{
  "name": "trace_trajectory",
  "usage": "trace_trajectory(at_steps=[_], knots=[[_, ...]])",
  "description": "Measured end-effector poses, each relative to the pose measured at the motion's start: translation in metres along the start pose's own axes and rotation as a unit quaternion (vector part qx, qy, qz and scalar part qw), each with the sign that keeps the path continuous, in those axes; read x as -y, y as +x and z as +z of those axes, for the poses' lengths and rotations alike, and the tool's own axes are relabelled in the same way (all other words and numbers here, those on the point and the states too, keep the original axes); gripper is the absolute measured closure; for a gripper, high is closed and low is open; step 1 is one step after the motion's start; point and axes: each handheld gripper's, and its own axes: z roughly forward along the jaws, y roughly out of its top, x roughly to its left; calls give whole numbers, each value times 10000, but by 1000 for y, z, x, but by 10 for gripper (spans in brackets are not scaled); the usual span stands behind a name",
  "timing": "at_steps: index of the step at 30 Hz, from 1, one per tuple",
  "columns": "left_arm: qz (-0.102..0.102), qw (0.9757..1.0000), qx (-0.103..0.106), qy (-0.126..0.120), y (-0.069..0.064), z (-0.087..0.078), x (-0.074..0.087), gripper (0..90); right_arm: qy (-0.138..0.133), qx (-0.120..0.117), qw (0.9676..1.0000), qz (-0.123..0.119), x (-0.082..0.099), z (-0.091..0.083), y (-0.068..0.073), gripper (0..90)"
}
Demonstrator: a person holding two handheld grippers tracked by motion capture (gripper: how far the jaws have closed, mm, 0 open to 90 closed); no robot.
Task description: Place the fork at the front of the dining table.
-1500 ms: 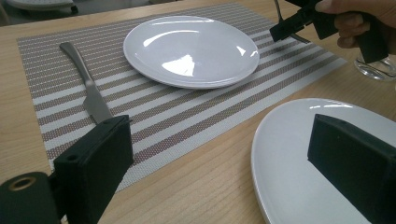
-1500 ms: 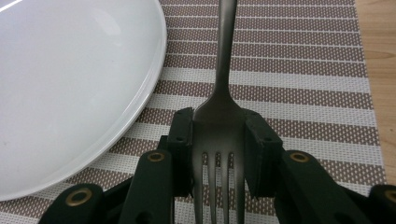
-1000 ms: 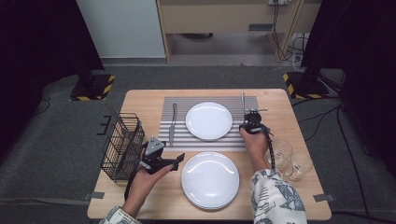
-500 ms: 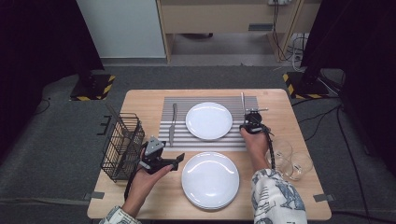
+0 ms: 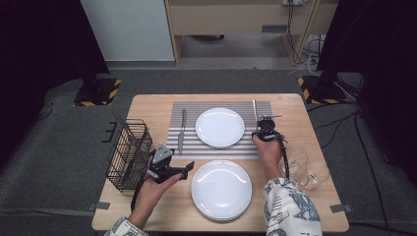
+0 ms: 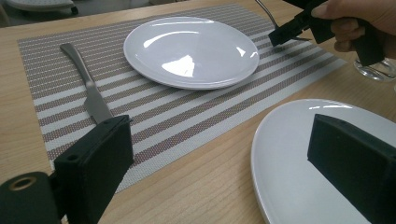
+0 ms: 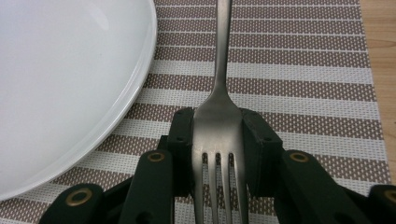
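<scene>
A: Right gripper (image 7: 218,154) pinched on the fork (image 7: 219,116), just right of the far plate (image 7: 65,84), on the striped mat (image 7: 299,84).

B: Left gripper (image 6: 219,154)?

A: Jaws wide, holding nothing, near that plate. Placing step, likely. Next: let the fork go flat.

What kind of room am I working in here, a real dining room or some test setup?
Most likely a lab mock-up of a dining table: one wooden table on grey carpet, hazard-striped stand bases at both sides, loose cables on the floor, dark curtains around.
</scene>
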Motion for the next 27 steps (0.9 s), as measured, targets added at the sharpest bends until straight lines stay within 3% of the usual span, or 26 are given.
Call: trace_trajectory(at_steps=[27], knots=[[20,10000,9,0,0,0,0,64,75,18,10000,9,3,4,3,674]])
